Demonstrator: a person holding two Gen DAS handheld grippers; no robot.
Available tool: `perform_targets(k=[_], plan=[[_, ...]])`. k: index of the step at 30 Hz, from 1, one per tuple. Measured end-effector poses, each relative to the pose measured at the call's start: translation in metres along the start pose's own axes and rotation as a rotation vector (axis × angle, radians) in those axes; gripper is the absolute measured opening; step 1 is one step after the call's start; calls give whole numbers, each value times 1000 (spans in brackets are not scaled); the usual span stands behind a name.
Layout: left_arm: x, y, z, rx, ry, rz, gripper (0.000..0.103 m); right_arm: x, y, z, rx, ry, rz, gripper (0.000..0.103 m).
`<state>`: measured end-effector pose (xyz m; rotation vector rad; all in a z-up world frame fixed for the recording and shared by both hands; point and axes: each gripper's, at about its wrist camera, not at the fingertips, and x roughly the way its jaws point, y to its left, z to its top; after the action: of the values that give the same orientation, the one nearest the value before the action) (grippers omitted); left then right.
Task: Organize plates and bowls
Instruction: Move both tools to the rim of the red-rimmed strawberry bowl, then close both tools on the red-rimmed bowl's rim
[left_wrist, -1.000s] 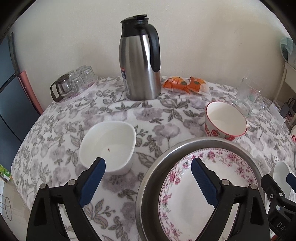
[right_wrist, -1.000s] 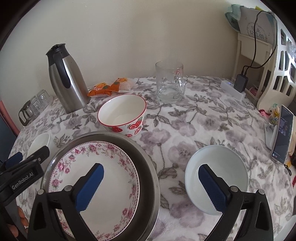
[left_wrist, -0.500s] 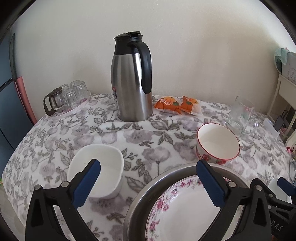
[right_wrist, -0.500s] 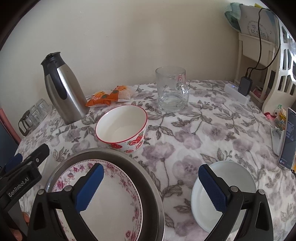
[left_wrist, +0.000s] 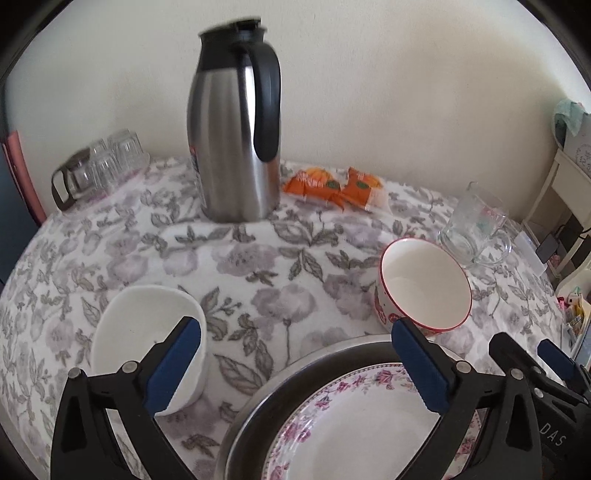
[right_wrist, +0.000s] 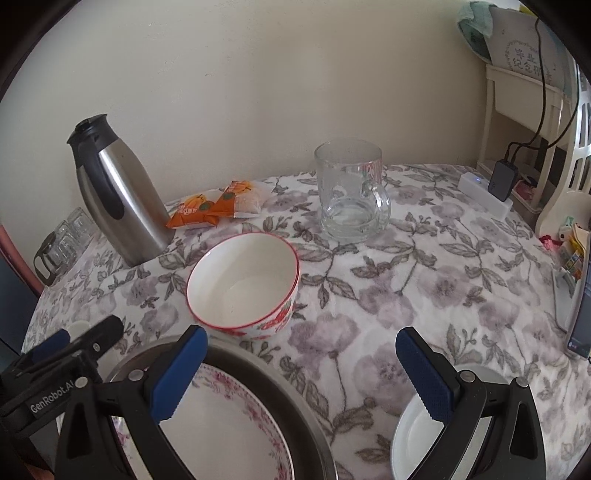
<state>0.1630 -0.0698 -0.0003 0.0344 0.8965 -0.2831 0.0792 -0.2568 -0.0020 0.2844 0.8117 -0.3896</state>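
A pink-flowered plate (left_wrist: 351, 428) (right_wrist: 221, 424) lies inside a steel basin (left_wrist: 295, 373) (right_wrist: 288, 398) at the near table edge. Behind it stands a red-rimmed bowl (left_wrist: 424, 284) (right_wrist: 243, 280) with strawberry print. A square white bowl (left_wrist: 144, 332) sits at the left, partly behind my left gripper's blue pad. A round white bowl (right_wrist: 417, 435) lies at the near right under my right gripper's right finger. My left gripper (left_wrist: 295, 362) hangs open above the cloth and basin rim, holding nothing. My right gripper (right_wrist: 299, 373) is open too, over the basin's right edge and bare cloth.
On the floral tablecloth (left_wrist: 240, 266) stand a steel thermos jug (left_wrist: 232, 147) (right_wrist: 118, 195), orange snack packets (left_wrist: 332, 188) (right_wrist: 218, 206), a glass mug (left_wrist: 472, 225) (right_wrist: 351, 192) and a tray of small glasses (left_wrist: 99, 166). A white shelf with chargers (right_wrist: 517, 177) and a phone (right_wrist: 580, 314) stand at the right.
Both grippers have drawn back toward the near edge and tilted up, so the plate and basin slid lower in both views. The left jaws stand slightly wider than before.
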Motion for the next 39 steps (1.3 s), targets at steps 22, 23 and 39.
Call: perform_targets(k=[22, 23, 39], plan=[[66, -36, 67, 56, 245, -108, 89, 75, -16, 45, 43, 215, 20, 77], [69, -38, 68, 54, 257, -112, 80, 77, -16, 45, 40, 221, 22, 70], [113, -61, 57, 78, 372, -154, 18, 114, -11, 41, 54, 308, 90, 34]])
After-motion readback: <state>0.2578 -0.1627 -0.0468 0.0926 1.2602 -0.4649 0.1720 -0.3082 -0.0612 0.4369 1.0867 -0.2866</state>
